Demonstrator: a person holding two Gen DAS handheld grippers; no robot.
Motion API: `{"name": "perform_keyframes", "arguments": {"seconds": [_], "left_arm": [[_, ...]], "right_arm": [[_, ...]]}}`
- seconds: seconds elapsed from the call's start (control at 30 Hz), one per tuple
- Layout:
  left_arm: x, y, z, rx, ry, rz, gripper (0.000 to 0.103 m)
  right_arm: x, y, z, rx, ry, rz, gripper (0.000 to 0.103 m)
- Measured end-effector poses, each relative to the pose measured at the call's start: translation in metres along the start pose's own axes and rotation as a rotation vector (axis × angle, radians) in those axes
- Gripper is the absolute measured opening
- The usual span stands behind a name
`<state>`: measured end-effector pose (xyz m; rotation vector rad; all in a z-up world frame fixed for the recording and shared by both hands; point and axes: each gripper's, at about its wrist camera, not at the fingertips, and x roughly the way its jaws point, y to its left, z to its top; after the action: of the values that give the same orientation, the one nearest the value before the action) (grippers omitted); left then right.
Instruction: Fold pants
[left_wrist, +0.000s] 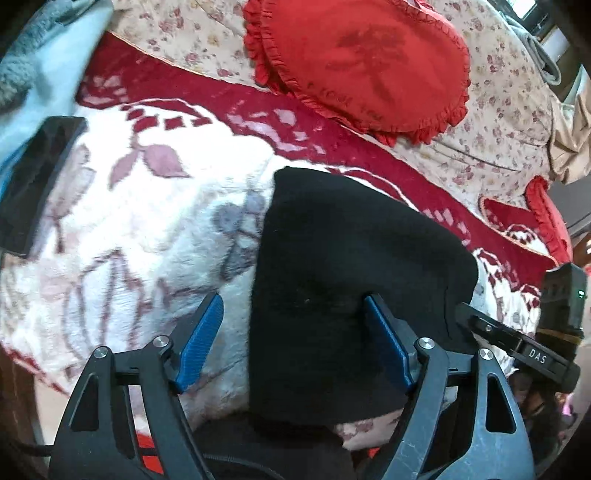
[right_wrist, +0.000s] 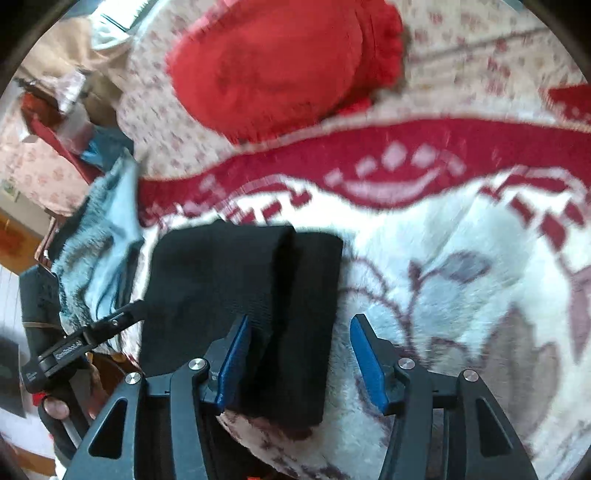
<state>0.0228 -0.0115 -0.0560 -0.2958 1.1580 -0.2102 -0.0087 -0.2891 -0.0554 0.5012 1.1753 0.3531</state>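
Observation:
Black pants (left_wrist: 351, 280) lie folded into a compact rectangle on a white and red floral blanket (left_wrist: 147, 206). My left gripper (left_wrist: 293, 332) is open just above them; its right pad hangs over the cloth and its left pad over the blanket. In the right wrist view the pants (right_wrist: 229, 280) show a fold ridge running lengthwise. My right gripper (right_wrist: 301, 354) is open too, with the pants' right part lying loose between its blue pads. Each view catches the other gripper at the pants' outer edge: the right gripper (left_wrist: 517, 347) and the left gripper (right_wrist: 85, 339).
A red ruffled cushion (left_wrist: 362, 62) rests on a floral sheet (left_wrist: 498, 129) beyond the blanket, with a smaller red cushion (left_wrist: 532, 218) at the right. A grey-blue fleece garment (right_wrist: 103, 240) lies beside the pants. A flat black object (left_wrist: 37, 177) sits at the left edge.

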Motion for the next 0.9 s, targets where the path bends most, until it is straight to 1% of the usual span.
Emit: {"name": "perform_keyframes", "arguments": {"seconds": [0.03,0.1,0.13,0.17,0.23,0.27,0.33,0.37,0.4,0.5,0.57,0.6,0.63,0.67,0.7,0.73,0.77,0.8,0.83,0.87,0.9], "left_arm": [[0.003,-0.001,0.001,0.001,0.001,-0.017,0.079],[0.013,-0.004,0.002,0.003,0.027,-0.067,0.080],[0.018,-0.006,0.002,0.003,0.047,-0.081,0.080],[0.019,-0.009,0.003,0.005,0.047,-0.066,0.080],[0.014,-0.017,0.006,0.020,0.038,-0.066,0.071],[0.009,-0.021,0.008,0.032,0.027,-0.074,0.069],[-0.001,-0.031,0.017,0.065,0.004,-0.105,0.062],[-0.004,-0.038,0.024,0.084,-0.006,-0.123,0.061],[-0.005,-0.046,0.031,0.104,-0.015,-0.122,0.061],[0.002,-0.063,0.049,0.140,-0.046,-0.095,0.062],[0.017,-0.069,0.062,0.145,-0.044,-0.081,0.062],[0.029,-0.070,0.067,0.141,-0.028,-0.067,0.061],[0.040,-0.071,0.069,0.138,-0.010,-0.050,0.062],[0.051,-0.069,0.070,0.137,0.002,-0.013,0.062],[0.057,-0.069,0.070,0.138,0.006,-0.005,0.064],[0.059,-0.068,0.069,0.135,0.002,-0.009,0.066],[0.057,-0.066,0.068,0.131,-0.008,-0.009,0.067],[0.055,-0.065,0.067,0.130,-0.011,-0.009,0.067],[0.052,-0.064,0.066,0.127,-0.012,-0.007,0.067],[0.049,-0.063,0.063,0.125,-0.016,-0.002,0.067],[0.044,-0.063,0.062,0.126,-0.025,0.009,0.066]], "right_arm": [[0.006,-0.001,0.001,0.021,0.000,0.028,0.060],[0.012,-0.002,0.002,0.040,-0.015,0.041,0.062],[0.013,-0.001,0.003,0.034,-0.024,0.037,0.060],[0.012,0.001,0.003,0.027,-0.025,0.033,0.058],[0.004,0.005,0.003,-0.005,-0.049,0.031,0.042],[-0.001,0.008,0.004,-0.016,-0.062,0.031,0.040],[-0.011,0.011,0.009,-0.025,-0.089,0.038,0.038],[-0.017,0.012,0.013,-0.039,-0.118,0.033,0.038],[-0.021,0.015,0.020,-0.055,-0.138,0.018,0.038],[-0.029,0.010,0.043,-0.051,-0.185,0.014,0.038],[-0.024,0.001,0.062,-0.039,-0.198,0.001,0.038],[-0.020,-0.003,0.068,-0.036,-0.191,-0.012,0.039],[-0.010,-0.010,0.075,-0.024,-0.165,-0.038,0.040],[0.000,-0.018,0.079,-0.006,-0.127,-0.075,0.041],[0.005,-0.023,0.081,0.003,-0.106,-0.098,0.043],[0.006,-0.028,0.079,0.007,-0.106,-0.099,0.043],[0.001,-0.030,0.077,0.011,-0.118,-0.100,0.043],[-0.004,-0.030,0.075,0.013,-0.129,-0.122,0.043],[-0.014,-0.027,0.072,0.004,-0.152,-0.168,0.043],[-0.023,-0.023,0.070,-0.014,-0.174,-0.187,0.043],[-0.031,-0.018,0.069,-0.030,-0.194,-0.187,0.043]]}}
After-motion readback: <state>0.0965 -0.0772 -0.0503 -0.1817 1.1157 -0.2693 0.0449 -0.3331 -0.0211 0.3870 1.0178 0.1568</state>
